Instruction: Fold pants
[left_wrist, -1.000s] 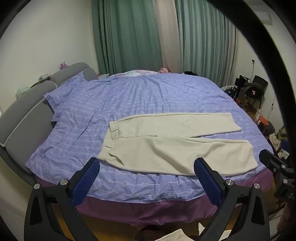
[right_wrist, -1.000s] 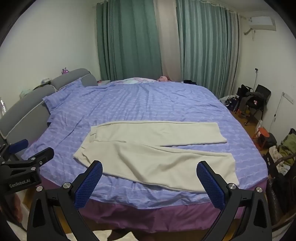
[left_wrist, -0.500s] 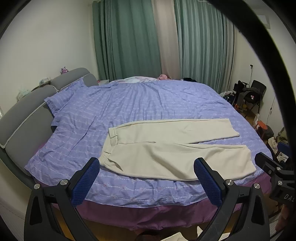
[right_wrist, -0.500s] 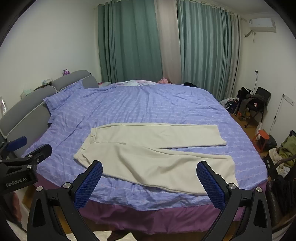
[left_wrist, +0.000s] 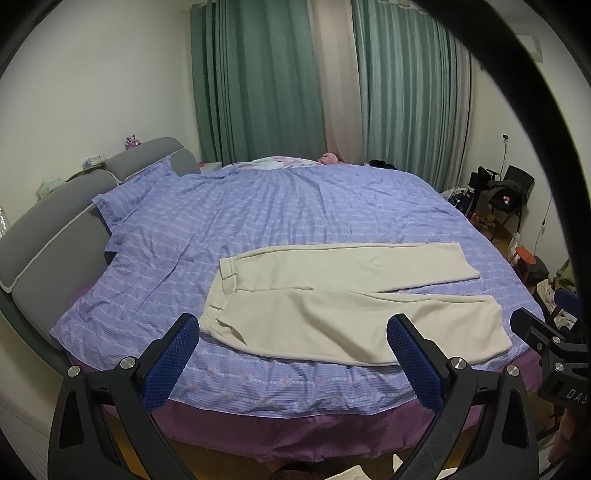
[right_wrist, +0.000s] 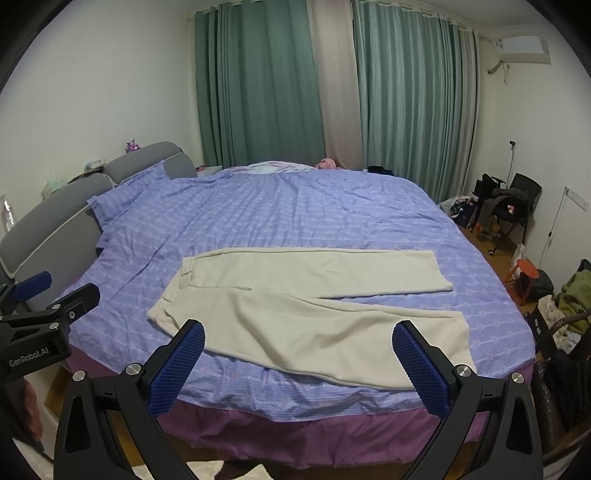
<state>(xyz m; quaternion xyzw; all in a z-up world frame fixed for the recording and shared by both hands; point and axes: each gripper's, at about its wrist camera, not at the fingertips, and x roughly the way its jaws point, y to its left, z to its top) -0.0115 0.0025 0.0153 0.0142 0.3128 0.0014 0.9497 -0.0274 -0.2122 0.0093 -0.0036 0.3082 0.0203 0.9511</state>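
Headboard (left_wrist: 44, 236): grey, padded, at the bed's left end. Bed (left_wrist: 280, 206): lilac patterned cover, purple skirt below. Pants (left_wrist: 343, 295): cream, laid flat on the bed's near half, waistband to the left, both legs running right, slightly parted. My left tool (left_wrist: 295, 339): fingers spread wide, holding nothing, short of the near edge. My right tool (right_wrist: 299, 343): likewise spread, holding nothing. Chair (right_wrist: 517, 206): far right, piled with clothes.

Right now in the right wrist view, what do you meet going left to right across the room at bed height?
Left gripper → grey headboard → cream pants on the bed → red stool → clothes pile.
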